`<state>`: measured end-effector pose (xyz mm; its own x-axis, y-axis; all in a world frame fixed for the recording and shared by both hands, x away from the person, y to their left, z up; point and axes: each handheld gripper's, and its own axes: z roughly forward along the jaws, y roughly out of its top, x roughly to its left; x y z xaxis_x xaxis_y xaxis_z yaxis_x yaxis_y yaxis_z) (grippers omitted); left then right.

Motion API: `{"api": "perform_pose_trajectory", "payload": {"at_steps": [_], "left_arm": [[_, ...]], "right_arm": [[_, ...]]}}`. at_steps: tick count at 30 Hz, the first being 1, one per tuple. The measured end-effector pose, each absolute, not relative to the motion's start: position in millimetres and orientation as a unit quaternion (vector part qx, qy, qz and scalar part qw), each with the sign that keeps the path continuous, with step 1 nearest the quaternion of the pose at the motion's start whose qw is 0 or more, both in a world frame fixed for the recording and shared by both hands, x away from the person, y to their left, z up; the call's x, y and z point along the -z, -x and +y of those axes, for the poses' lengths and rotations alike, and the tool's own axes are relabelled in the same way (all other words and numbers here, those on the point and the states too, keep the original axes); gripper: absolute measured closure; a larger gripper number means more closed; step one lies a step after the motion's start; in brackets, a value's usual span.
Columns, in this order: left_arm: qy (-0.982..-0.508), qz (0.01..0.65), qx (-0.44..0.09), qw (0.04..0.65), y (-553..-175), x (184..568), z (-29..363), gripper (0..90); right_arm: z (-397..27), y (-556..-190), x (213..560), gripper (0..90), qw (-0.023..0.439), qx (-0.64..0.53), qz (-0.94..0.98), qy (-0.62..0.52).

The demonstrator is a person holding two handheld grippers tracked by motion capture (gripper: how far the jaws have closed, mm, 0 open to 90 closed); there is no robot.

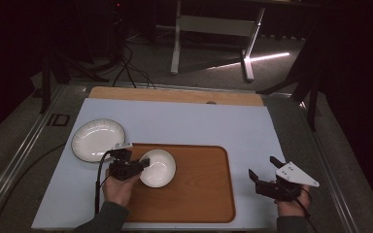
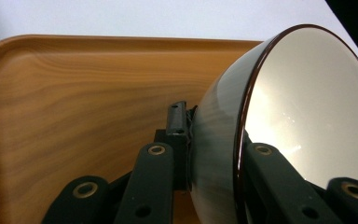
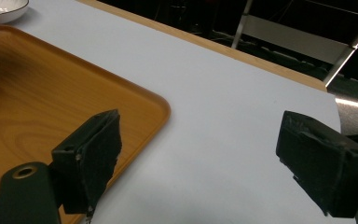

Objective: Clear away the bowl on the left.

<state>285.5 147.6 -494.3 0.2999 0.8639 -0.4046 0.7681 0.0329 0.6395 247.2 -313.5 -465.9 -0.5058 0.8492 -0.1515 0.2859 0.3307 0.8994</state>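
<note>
Bowl (image 2: 307, 121) rim between left fingers (image 2: 279, 182)

Each black hand-held gripper (image 1: 126, 167) has brass-ringed screws, a trailing cable; sleeves (image 1: 104, 218) are dark grey-green.

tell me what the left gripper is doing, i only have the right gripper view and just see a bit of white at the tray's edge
Observer: The left gripper is shut on the rim of a white bowl; the left gripper view shows one jaw inside the bowl and one outside.
Operator: where is the bowl
Observer: Over the left end of the wooden tray, seen from above.
Operator: is it level
Observer: I cannot tell from above; in the left gripper view its rim runs almost upright.
Operator: anything else nearby
Observer: A white plate lies on the table, left of the tray.
</note>
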Motion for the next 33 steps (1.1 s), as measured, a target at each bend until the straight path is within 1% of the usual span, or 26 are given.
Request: {"api": "perform_pose_trajectory", "payload": {"at_steps": [17,25,33], "left_arm": [[-0.707,0.581,-0.048,0.4,-285.7,501.2,134.9,79.8],[-0.717,0.573,-0.023,0.396,-285.7,508.9,123.6,79.7],[-0.723,0.57,-0.027,0.389,-285.6,512.7,117.0,79.3]], "right_arm": [[-313.8,-247.1,465.8,13.7,0.322,-0.438,0.749,-0.379],[-314.3,-246.8,465.6,13.6,0.322,-0.44,0.748,-0.379],[-314.1,-246.9,465.6,13.7,0.322,-0.439,0.748,-0.379]]}}
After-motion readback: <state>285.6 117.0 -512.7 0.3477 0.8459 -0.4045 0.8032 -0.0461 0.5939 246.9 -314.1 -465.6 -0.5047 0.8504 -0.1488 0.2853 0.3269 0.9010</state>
